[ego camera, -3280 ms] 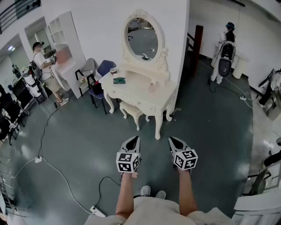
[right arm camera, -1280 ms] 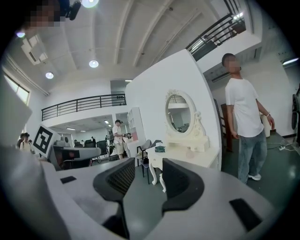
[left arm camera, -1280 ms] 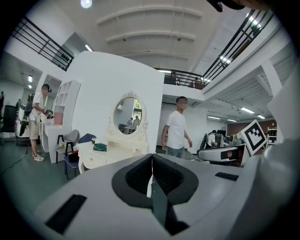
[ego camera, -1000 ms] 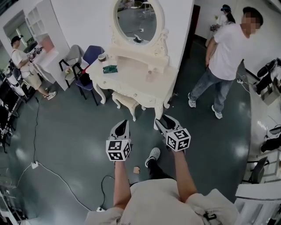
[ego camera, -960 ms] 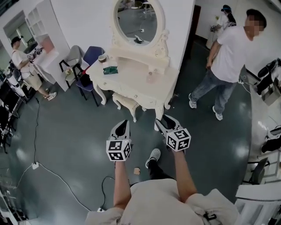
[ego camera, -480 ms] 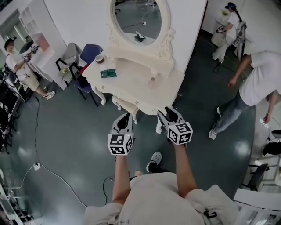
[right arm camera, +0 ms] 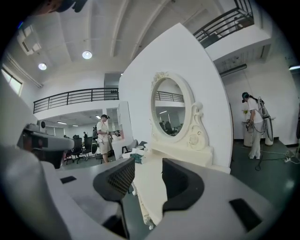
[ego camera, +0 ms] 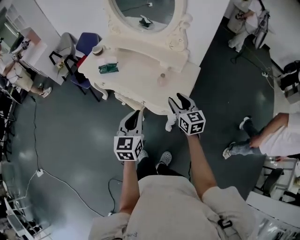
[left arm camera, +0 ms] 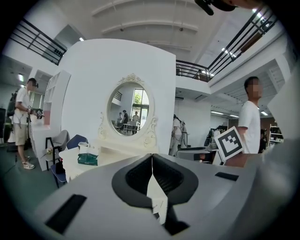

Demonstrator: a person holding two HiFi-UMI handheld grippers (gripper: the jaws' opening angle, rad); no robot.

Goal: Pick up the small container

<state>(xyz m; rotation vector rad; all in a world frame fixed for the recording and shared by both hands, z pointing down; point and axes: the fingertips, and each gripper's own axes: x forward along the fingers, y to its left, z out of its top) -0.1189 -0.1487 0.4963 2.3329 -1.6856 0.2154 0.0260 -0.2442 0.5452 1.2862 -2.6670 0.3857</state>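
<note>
The small, pale, see-through container (ego camera: pixel 162 79) stands on the cream-white carved dressing table (ego camera: pixel 140 91). It is toward the table's right half, just in front of the raised shelf under the oval mirror (ego camera: pixel 143 9). It is well apart from the green packet (ego camera: pixel 108 68) and the round cup (ego camera: pixel 97 49) at the left end.

The right gripper (ego camera: pixel 180 100) hangs over the table's front edge, jaws spread with nothing between them. It is the nearer of the two, though not yet at the container. The left gripper (ego camera: pixel 135 116) sits short of the table, jaws pressed together and empty.

The container looks light and narrow, so a jaw arriving off-centre could tip it or shove it back against the shelf. A grip taken too high might squeeze it out. A passer-by (ego camera: pixel 276 136) walks near on the right, and a bumped elbow would spoil the aim
</note>
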